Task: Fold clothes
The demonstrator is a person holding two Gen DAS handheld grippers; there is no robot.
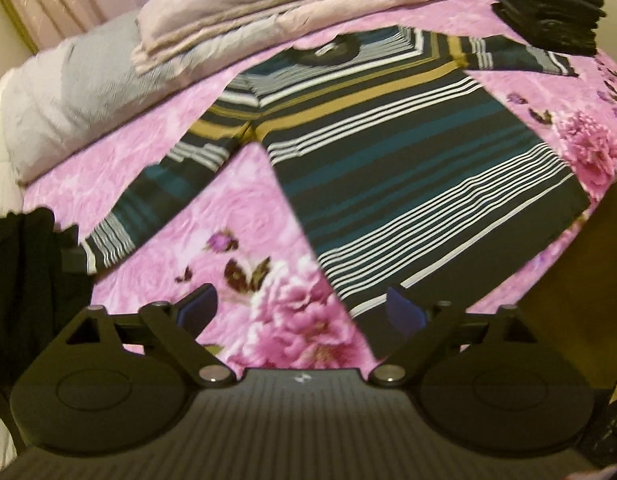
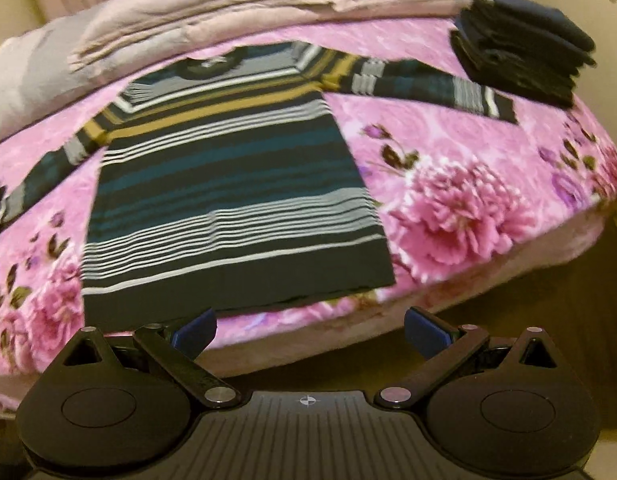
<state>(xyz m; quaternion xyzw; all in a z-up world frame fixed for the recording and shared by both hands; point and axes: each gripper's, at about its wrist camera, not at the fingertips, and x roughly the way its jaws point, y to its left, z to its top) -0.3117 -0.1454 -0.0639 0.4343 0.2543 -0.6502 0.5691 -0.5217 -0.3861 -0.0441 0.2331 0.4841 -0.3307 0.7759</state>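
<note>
A striped long-sleeved sweater (image 1: 388, 152) (image 2: 236, 184), dark with teal, white and mustard bands, lies flat on the pink floral bedspread (image 1: 236, 216) (image 2: 448, 140), collar toward the far side, both sleeves spread outward. My left gripper (image 1: 302, 312) hovers above the spread near the sweater's hem corner, jaws wide apart, nothing between them. My right gripper (image 2: 310, 330) hangs over the bed's front edge just below the hem, also wide apart and holding nothing.
A stack of folded dark clothes (image 1: 548, 12) (image 2: 520, 60) sits at the far right of the bed. Folded pale quilts (image 1: 268, 12) (image 2: 188, 12) and a grey pillow (image 1: 80, 92) line the far side. More dark fabric (image 1: 24, 280) lies at left.
</note>
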